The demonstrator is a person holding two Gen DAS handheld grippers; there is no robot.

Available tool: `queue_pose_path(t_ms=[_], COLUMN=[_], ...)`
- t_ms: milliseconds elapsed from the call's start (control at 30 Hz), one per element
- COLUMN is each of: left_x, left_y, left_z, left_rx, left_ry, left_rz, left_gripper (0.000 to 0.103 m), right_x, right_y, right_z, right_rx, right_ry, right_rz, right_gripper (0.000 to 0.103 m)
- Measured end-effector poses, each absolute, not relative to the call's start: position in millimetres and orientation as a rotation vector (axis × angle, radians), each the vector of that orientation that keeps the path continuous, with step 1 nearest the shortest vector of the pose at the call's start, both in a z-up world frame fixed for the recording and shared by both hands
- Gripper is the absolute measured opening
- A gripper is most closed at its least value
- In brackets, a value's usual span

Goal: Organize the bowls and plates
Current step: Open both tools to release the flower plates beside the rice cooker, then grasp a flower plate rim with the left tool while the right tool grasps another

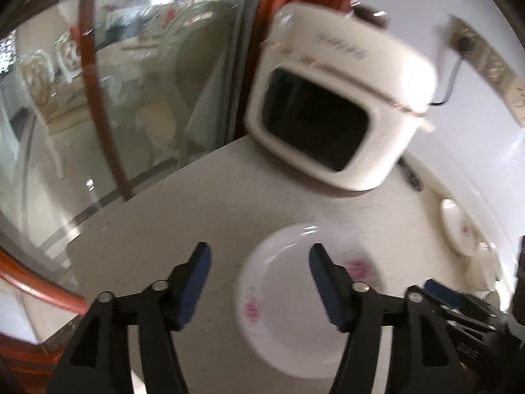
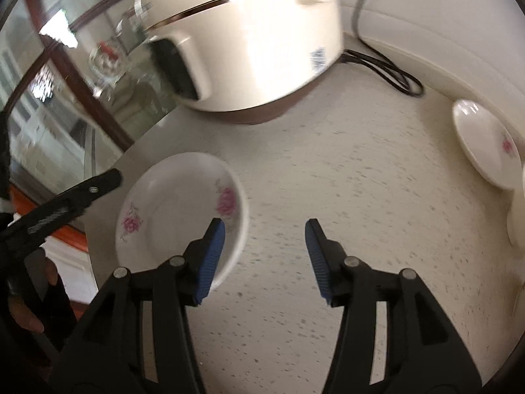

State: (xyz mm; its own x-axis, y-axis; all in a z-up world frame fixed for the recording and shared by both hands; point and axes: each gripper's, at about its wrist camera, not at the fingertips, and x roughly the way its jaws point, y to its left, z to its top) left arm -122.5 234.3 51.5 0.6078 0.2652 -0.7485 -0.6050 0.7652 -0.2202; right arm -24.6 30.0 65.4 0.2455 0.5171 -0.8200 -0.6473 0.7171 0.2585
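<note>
1. Speckled cream countertop (image 2: 344,170) runs back to a white wall.
2. Left gripper (image 1: 259,282) hangs with jaws apart, empty.
3. Right gripper (image 2: 264,256) likewise gapes, clasping nothing.
4. Flowered plate (image 2: 178,210) lies flat, face up, just beyond the right gripper's left finger; round, no long axis.
5. Rice cooker (image 2: 249,49) sits further back.

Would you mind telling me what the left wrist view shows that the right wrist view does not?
Only the left wrist view shows the rice cooker's dark front panel head-on and the wall socket. Only the right wrist view shows the looped black cord and the person's fingers. Both show the flowered plate on the speckled counter and a second plate by the wall.
</note>
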Motion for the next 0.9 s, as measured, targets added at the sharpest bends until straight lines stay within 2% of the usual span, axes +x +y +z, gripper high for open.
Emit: queue_pose_path(t_ms=[33, 100, 333, 667, 900], left_x=[-119, -109, -64, 46, 131], left_y=[229, 218, 178, 129, 98], left_z=[53, 54, 33, 29, 25], left_rx=[-0.49, -0.493, -0.555, -0.51, -0.57], left_ry=[0.758, 0.771, 0.932, 1.133, 1.139], left_rz=[0.489, 0.41, 0.18, 0.05, 0.037], left_gripper=[0.076, 0.079, 0.079, 0.079, 0.079], right_x=[-21, -14, 12, 97, 185], right_y=[24, 10, -38, -106, -148], right_z=[65, 63, 66, 107, 104], right_rx=[-0.125, -0.087, 0.03, 0.149, 0.133], right_ry=[1.061, 1.072, 1.098, 1.081, 1.173], right_rz=[0.782, 0.749, 0.652, 0.571, 0.448], right_gripper=[0.055, 0.055, 0.058, 0.061, 0.061])
